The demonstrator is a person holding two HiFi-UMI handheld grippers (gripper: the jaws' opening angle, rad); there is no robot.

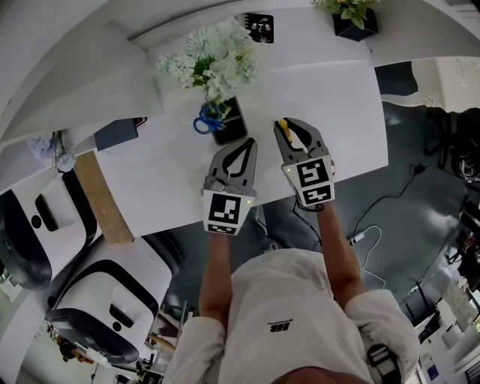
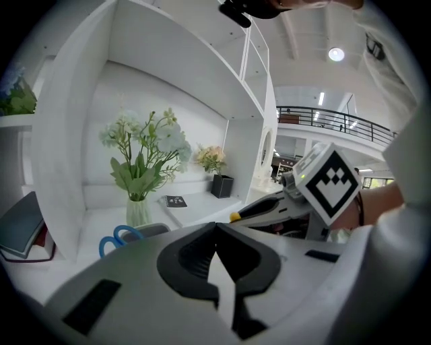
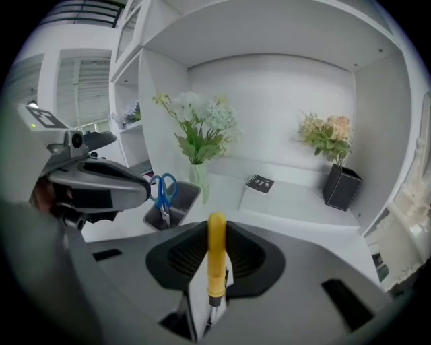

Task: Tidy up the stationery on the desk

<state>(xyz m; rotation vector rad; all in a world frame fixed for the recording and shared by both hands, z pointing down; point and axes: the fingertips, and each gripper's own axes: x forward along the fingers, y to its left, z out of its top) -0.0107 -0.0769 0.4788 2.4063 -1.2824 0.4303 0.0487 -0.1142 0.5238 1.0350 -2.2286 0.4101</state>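
Note:
My right gripper (image 1: 291, 124) is shut on a yellow-handled tool (image 3: 216, 266), whose handle stands up between the jaws and shows past the tips (image 1: 283, 123). My left gripper (image 1: 244, 144) hovers beside it, shut with nothing in it (image 2: 216, 226). Both are above the white desk (image 1: 330, 97). Just beyond the left gripper stands a dark pen holder (image 1: 230, 126) with blue-handled scissors (image 1: 205, 120) in it. From the right gripper view the holder (image 3: 176, 203) and scissors (image 3: 162, 189) lie ahead to the left, behind the left gripper (image 3: 101, 185).
A glass vase of white flowers (image 1: 214, 64) stands right behind the holder. A small black notebook (image 1: 259, 28) and a potted plant in a black pot (image 1: 352, 16) sit at the back under white shelves. Books (image 2: 23, 229) lie in the left compartment. The desk's front edge is near my body.

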